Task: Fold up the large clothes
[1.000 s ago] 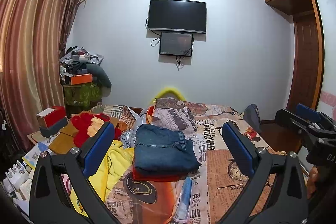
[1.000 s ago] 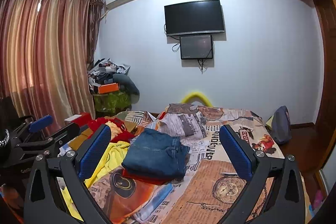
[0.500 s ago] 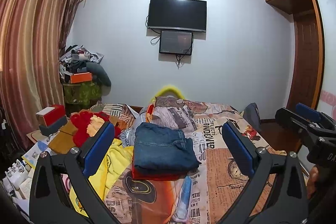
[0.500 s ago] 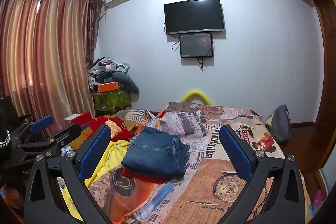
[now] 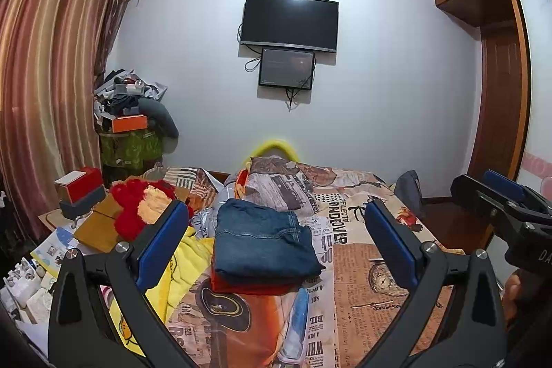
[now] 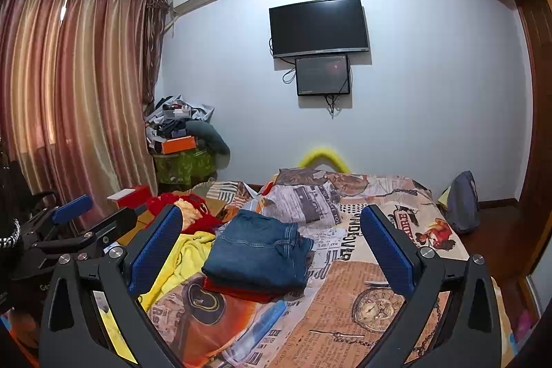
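On the bed [image 5: 376, 292], mid-left, sit folded jeans [image 5: 262, 240] atop a red garment [image 5: 248, 288], yellow top [image 6: 179, 261] beside them; both my left hand-held gripper [image 5: 276, 240] and right hand-held gripper [image 6: 272, 240] hang apart, empty—denim looks heavy, stiff, so I'd pinch its edges.

1. The newspaper-print bedspread [image 5: 358, 268] is showing "ANDOVER" in bold capitals at frame centre, reading sideways.
2. Lower down, the same bedspread is carrying "BILL" and "WHO".
3. The right gripper's body [image 5: 531, 250], at the right edge, is showing only "DA".
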Available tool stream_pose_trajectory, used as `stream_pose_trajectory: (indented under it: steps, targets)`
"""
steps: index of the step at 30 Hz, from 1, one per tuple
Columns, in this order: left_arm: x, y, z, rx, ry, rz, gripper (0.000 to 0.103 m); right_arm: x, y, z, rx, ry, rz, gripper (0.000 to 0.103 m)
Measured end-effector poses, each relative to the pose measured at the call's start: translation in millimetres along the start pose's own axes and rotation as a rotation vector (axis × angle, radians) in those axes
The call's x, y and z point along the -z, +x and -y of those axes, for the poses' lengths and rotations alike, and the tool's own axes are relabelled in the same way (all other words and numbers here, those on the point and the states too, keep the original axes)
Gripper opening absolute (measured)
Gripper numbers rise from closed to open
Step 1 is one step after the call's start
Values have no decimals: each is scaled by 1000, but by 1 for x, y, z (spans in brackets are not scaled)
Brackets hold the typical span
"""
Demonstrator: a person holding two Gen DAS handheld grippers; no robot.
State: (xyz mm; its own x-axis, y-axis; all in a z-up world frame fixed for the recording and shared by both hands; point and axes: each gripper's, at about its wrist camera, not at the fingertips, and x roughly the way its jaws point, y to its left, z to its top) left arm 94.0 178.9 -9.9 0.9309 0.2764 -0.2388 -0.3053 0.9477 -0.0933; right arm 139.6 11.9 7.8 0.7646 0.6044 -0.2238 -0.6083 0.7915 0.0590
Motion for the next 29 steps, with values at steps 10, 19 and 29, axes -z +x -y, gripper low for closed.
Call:
stream_pose_trajectory:
  steps: [10, 19, 29]
  targets:
    - [1, -1, 0, 18, -8, -5, 103, 0, 1, 2, 1, -1, 0, 102]
    - [2, 0, -2, 27, -18, -20, 103, -1, 3, -1, 9, 5, -5, 102]
    - [4, 2, 1, 27, -9, -31, 103, 1, 6, -2, 6, 16, -14, 102]
